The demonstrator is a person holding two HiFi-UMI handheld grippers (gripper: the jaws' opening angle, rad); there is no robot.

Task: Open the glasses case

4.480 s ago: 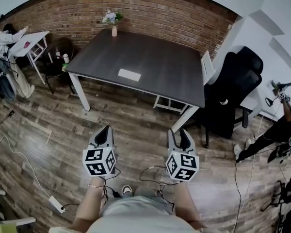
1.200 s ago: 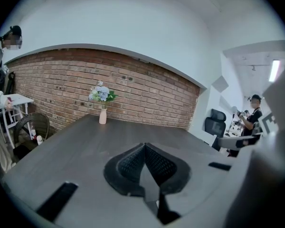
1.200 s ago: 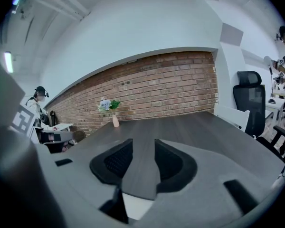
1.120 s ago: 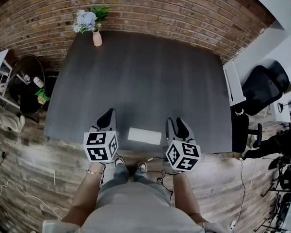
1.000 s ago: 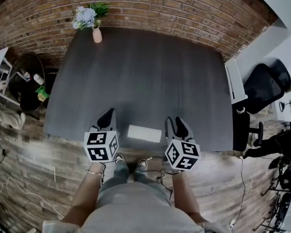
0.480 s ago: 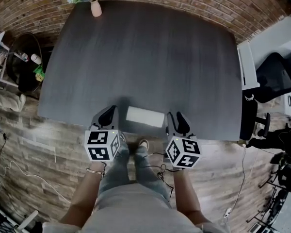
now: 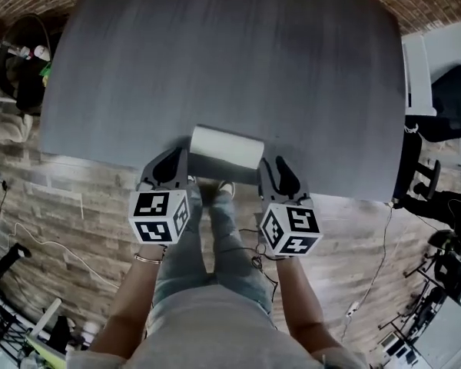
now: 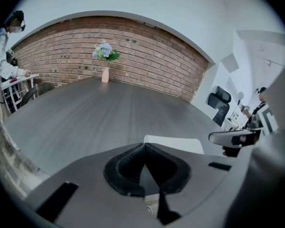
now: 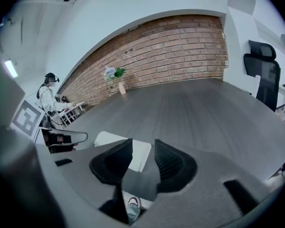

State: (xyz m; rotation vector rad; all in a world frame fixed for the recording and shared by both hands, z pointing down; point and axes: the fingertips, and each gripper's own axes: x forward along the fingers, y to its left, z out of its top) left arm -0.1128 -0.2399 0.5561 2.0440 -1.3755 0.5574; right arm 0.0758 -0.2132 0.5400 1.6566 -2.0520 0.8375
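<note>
The white, closed glasses case (image 7: 225, 152) lies on the dark grey table (image 7: 230, 52), close to its front edge. My left gripper (image 7: 177, 158) hangs just left of the case, its fingertips meeting with nothing between them. In the left gripper view the left gripper (image 8: 144, 145) points past the case (image 8: 178, 144), which shows just to the right of the tips. My right gripper (image 7: 270, 166) hangs just right of the case, open and empty. The right gripper view shows a gap in the right gripper (image 9: 143, 142), with the case (image 9: 108, 138) ahead and to the left. Neither gripper touches the case.
A vase of flowers (image 8: 104, 61) stands at the table's far edge by the brick wall (image 8: 147, 51). A black office chair (image 9: 261, 68) and a white chair (image 7: 419, 68) stand to the right. A person (image 9: 50, 99) is at a side table far left. Cables lie on the wood floor (image 7: 54, 206).
Both grippers have sunk and come forward to either side of the case at the table's front edge. The head view has moved closer over the table. The case has not moved.
</note>
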